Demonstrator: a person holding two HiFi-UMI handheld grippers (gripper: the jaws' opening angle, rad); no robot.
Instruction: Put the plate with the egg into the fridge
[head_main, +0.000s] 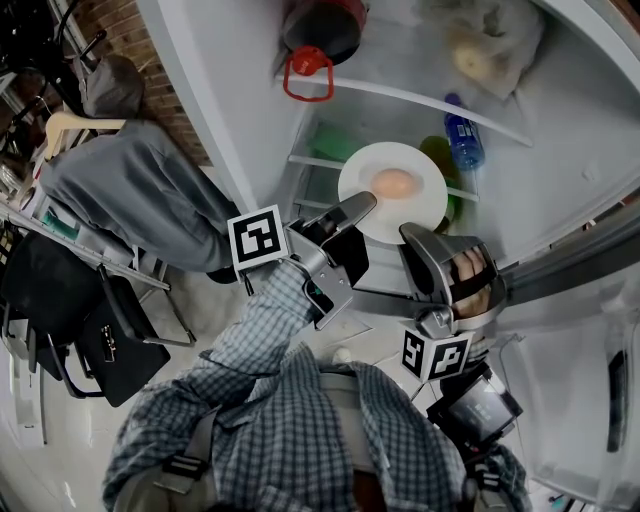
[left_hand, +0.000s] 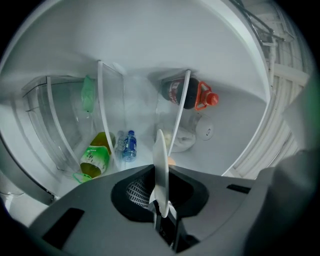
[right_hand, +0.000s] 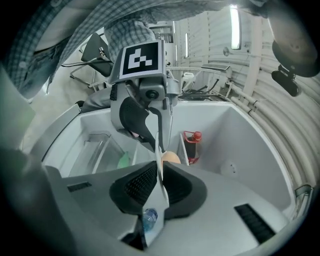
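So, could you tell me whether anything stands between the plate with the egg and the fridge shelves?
Nothing visible blocks it: the fridge is open and the plate is held at the shelf edges. A green bottle and a blue bottle lie just behind it, so room may be tight.

No legible writing, brand or number anywhere.

- Left cube (head_main: 258, 238) on the left gripper (head_main: 362, 205), 9 o'clock of centre in head view: black-and-white square code only, no letters.
- Right cube (head_main: 435, 354) on the right gripper (head_main: 413, 234), 4 o'clock: same kind of code.
- Green bottle (left_hand: 95, 159), 8 o'clock in left gripper view: pale label, print too small to read.
- Blue-capped bottle (left_hand: 129, 146), near it at its 3 o'clock: blue label, blurred.
- Dark bottle (left_hand: 181, 93) with red cap, 1 o'clock: reddish label, unreadable.
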